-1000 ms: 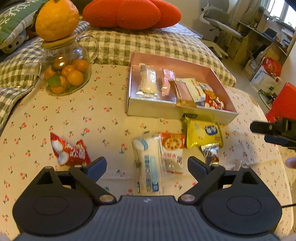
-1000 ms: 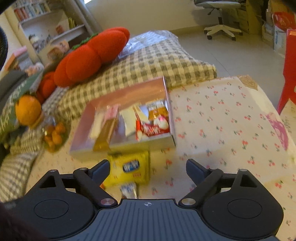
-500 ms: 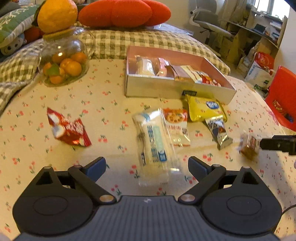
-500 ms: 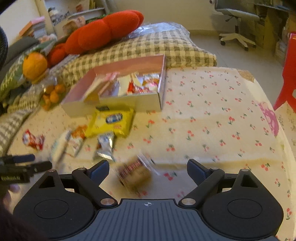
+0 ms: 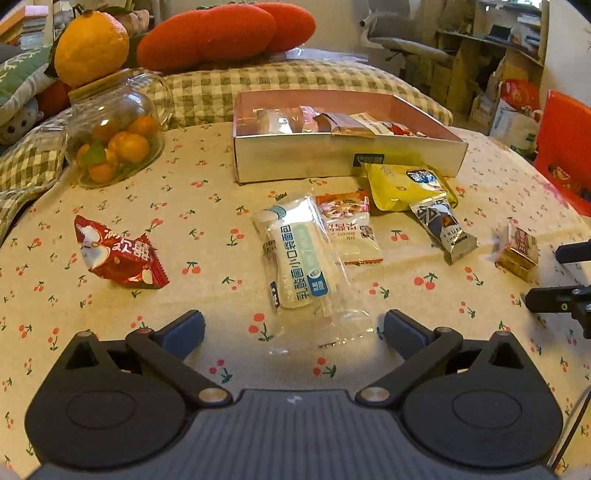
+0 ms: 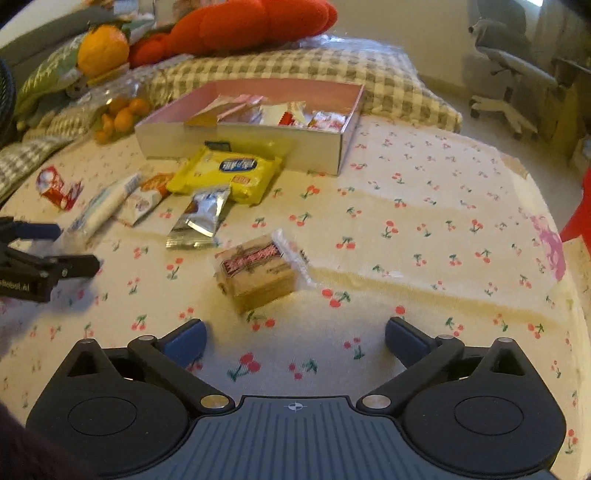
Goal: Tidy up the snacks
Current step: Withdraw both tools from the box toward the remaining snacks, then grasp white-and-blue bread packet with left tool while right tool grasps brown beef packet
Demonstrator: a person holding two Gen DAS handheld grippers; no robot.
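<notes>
My left gripper [image 5: 293, 330] hangs low over the cherry-print cloth, its jaws opening. The clear end of a white bread packet [image 5: 299, 258] lies between the fingertips, untouched. Beyond it lie an orange biscuit packet [image 5: 351, 229], a yellow packet [image 5: 402, 184], a silver chocolate packet [image 5: 443, 229] and, off left, a red packet [image 5: 118, 254]. The right gripper [image 6: 295, 336] is also opening, with nothing between its fingers. A brown cracker packet [image 6: 258, 273] sits just ahead of it. The open box [image 5: 347, 155] at the back holds several snacks.
A glass jar of small oranges [image 5: 110, 147] stands back left with a large orange [image 5: 90, 42] on top. Behind the table are a checked cushion [image 5: 295, 85] and a red cushion [image 5: 225, 35]. A red chair [image 5: 565, 147] stands off the table's right edge, and an office chair [image 6: 509, 74] farther off.
Both grippers have sunk toward the cloth and their jaws stand a little wider. The brown packet, blurred half a second ago, now lies still in front of the right gripper.
</notes>
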